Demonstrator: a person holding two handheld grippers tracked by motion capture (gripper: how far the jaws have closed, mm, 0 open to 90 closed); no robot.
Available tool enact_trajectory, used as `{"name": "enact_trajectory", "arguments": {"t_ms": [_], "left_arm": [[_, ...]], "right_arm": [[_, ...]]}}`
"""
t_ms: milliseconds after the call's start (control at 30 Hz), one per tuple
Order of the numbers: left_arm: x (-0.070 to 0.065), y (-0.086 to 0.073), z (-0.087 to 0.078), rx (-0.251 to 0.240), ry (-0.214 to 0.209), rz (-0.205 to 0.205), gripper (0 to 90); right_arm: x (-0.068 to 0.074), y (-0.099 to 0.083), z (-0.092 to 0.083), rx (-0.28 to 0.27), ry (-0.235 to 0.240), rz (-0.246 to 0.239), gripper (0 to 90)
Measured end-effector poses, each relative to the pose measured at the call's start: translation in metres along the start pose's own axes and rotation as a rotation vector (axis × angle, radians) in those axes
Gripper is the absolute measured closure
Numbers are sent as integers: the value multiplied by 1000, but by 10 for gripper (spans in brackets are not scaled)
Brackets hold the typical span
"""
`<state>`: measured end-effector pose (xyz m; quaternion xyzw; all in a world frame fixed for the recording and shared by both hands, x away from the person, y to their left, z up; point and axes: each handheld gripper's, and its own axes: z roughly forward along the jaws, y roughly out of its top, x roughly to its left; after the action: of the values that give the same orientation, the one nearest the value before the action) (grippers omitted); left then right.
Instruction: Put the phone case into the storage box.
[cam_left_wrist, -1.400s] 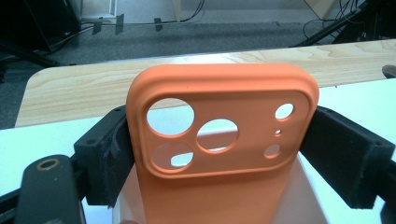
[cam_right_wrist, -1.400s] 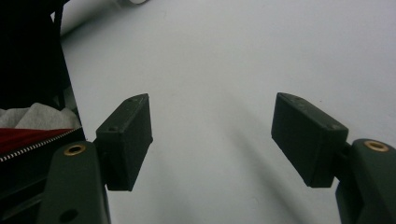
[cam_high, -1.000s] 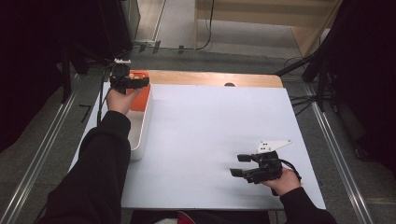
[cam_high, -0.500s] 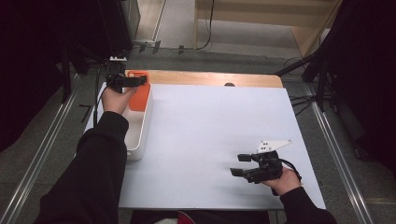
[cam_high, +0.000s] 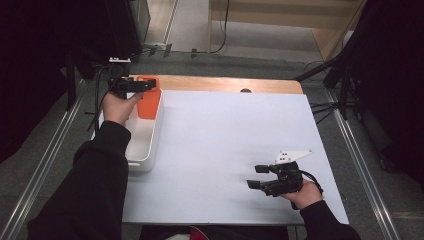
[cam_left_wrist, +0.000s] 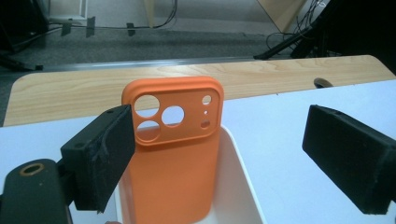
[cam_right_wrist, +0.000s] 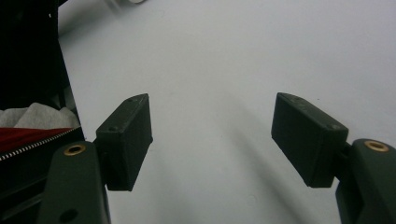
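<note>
- Your left claw (cam_high: 150, 85) has lifted since the earlier frames and now hovers over the far end of the white bin (cam_high: 145, 137), with your left hand (cam_high: 118, 105) above the bin's far half; your right claw has kept its place.
- Look at the bin: it sits along the left edge of the bench (cam_high: 225, 150), long side running away from you, and its near part shows bare white floor in the high view.
- The orange phone case (cam_high: 148, 96) stands upright inside the bin at its far end, tilted slightly and resting against the bin's far wall.
- From the left gripper view the phone case (cam_left_wrist: 175, 154) shows its back with the camera cut-outs at the top, and its lower part drops below the bin's rim (cam_left_wrist: 238, 172).
- Your left claw (cam_left_wrist: 224, 149) stands apart: one jaw sits just in front of the case's left edge, the other well off to the right over the bench, and neither pad presses on the case.
- Your right claw (cam_high: 257, 176) rests low over the near right part of the bench, well away from the bin.
- In the right gripper view that claw (cam_right_wrist: 212, 133) is apart with bare white bench surface between the jaws.
</note>
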<state>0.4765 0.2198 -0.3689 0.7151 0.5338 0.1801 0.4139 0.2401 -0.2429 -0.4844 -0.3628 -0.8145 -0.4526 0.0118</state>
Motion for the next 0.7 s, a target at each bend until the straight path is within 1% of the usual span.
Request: {"name": "enact_trajectory", "arguments": {"t_ms": [133, 200, 400, 500, 533, 567, 700], "left_arm": [[-1, 0, -5, 16, -29, -10, 97], [-2, 1, -8, 24, -39, -6, 97], [-8, 0, -12, 50, -82, 19, 97], [-13, 0, -15, 52, -104, 45, 98], [-15, -1, -16, 47, -97, 61, 102], [-17, -1, -17, 49, -93, 66, 126], [-21, 0, -20, 50, -128, 72, 128]], "right_arm": [[0, 0, 0, -3, -1, -2, 280], [0, 0, 0, -2, 0, -2, 280], [0, 0, 0, -3, 1, -3, 280], [0, 0, 0, -1, 1, -4, 280], [0, 0, 0, -3, 0, -4, 280], [0, 0, 0, -3, 0, -4, 280], [1, 0, 0, -1, 1, -2, 280]]}}
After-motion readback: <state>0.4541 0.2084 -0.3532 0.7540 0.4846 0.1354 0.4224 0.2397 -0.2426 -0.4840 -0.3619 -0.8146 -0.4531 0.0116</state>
